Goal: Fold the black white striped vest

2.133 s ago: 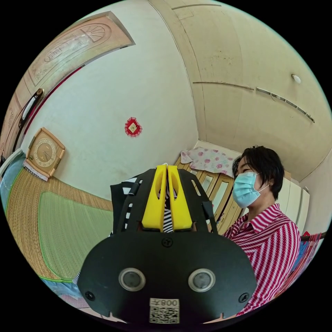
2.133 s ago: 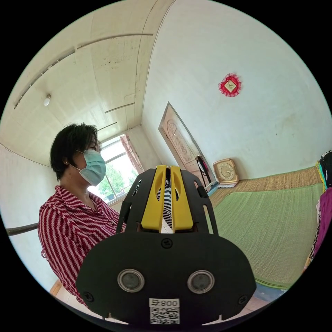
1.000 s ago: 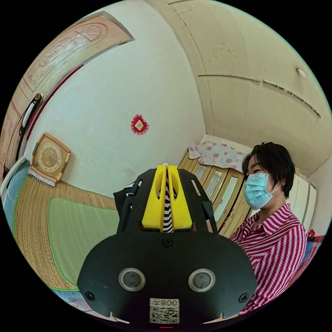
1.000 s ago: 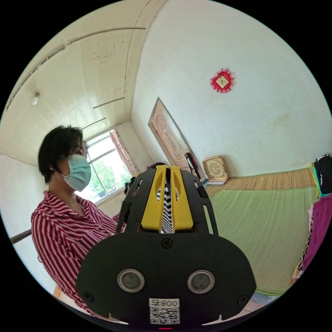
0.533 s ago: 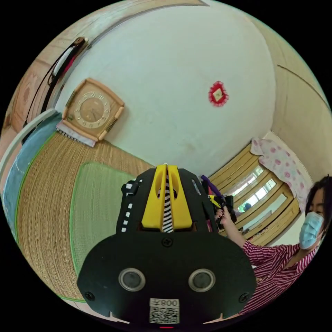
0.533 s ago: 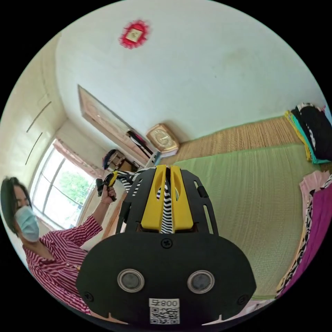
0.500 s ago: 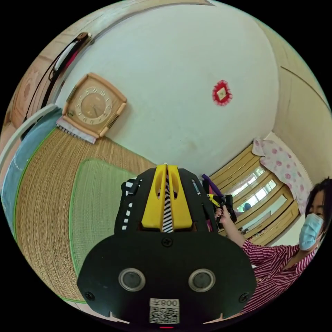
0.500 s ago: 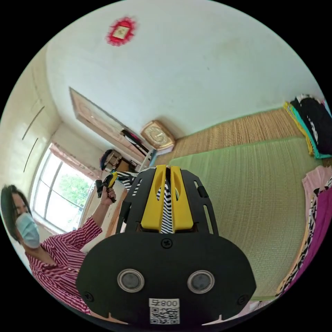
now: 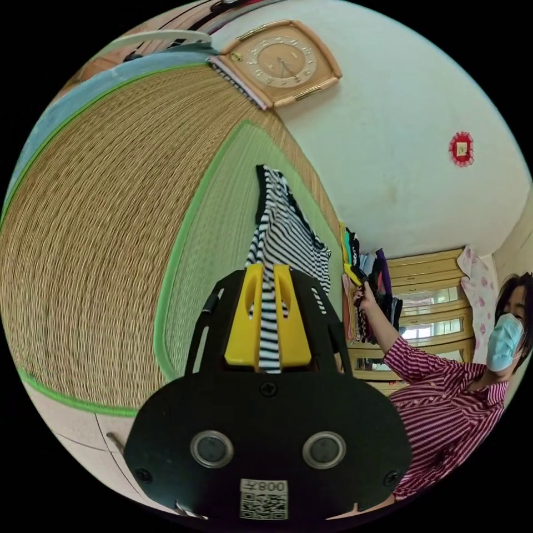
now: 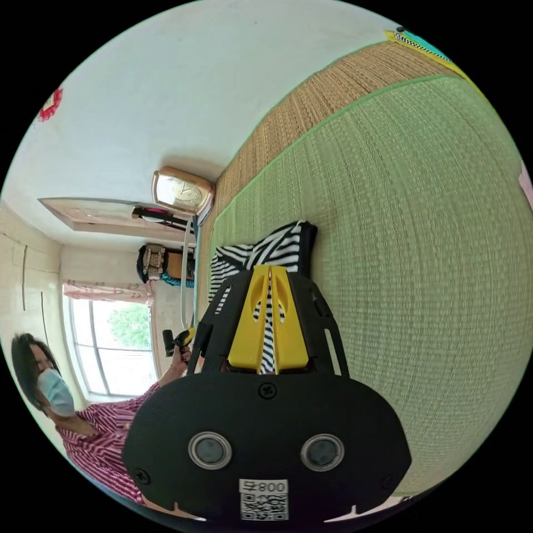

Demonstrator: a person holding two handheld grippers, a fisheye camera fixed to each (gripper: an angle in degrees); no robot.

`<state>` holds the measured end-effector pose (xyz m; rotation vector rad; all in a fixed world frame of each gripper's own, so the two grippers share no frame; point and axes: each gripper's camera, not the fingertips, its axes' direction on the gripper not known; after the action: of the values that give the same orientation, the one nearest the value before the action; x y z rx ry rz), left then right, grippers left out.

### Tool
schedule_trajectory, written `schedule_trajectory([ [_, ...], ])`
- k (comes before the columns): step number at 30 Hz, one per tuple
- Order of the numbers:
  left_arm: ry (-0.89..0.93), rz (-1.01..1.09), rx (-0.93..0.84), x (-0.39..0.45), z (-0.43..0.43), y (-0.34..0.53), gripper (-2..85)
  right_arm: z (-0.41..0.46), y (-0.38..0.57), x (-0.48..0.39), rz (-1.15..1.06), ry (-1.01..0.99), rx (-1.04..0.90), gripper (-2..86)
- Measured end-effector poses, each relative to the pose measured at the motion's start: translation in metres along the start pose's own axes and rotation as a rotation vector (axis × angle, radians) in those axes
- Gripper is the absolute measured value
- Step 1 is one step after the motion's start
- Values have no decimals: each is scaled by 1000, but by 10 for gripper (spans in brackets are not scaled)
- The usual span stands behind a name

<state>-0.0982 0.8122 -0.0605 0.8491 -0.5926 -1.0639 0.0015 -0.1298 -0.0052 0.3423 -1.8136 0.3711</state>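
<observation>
Vest [image 9: 286, 233] pinched in both grippers, left gripper [image 9: 267, 277] & right gripper [image 10: 270, 277] clamped on striped edge; fabric spread over green mat [image 10: 422, 222]. Judged light, limp, soft; best gripped at shoulder edges/hem corners.

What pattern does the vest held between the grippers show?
Black and white stripes on the vest, with a black edge; clearest in the left gripper view.
</observation>
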Motion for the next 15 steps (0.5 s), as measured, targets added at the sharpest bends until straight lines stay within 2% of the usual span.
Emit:
schedule_trajectory([
  [3, -33, -43, -43, 14, -4, 34, 65, -3, 61, -5, -38, -24, -31, 2],
  [9, -126, 31, -169, 76, 14, 57, 81, -19, 200, -19, -43, 1, -91, 10],
  [15, -344, 158, -268, 137, 51, 47, 67, -34, 312, -22, 13, 23, -110, 20],
])
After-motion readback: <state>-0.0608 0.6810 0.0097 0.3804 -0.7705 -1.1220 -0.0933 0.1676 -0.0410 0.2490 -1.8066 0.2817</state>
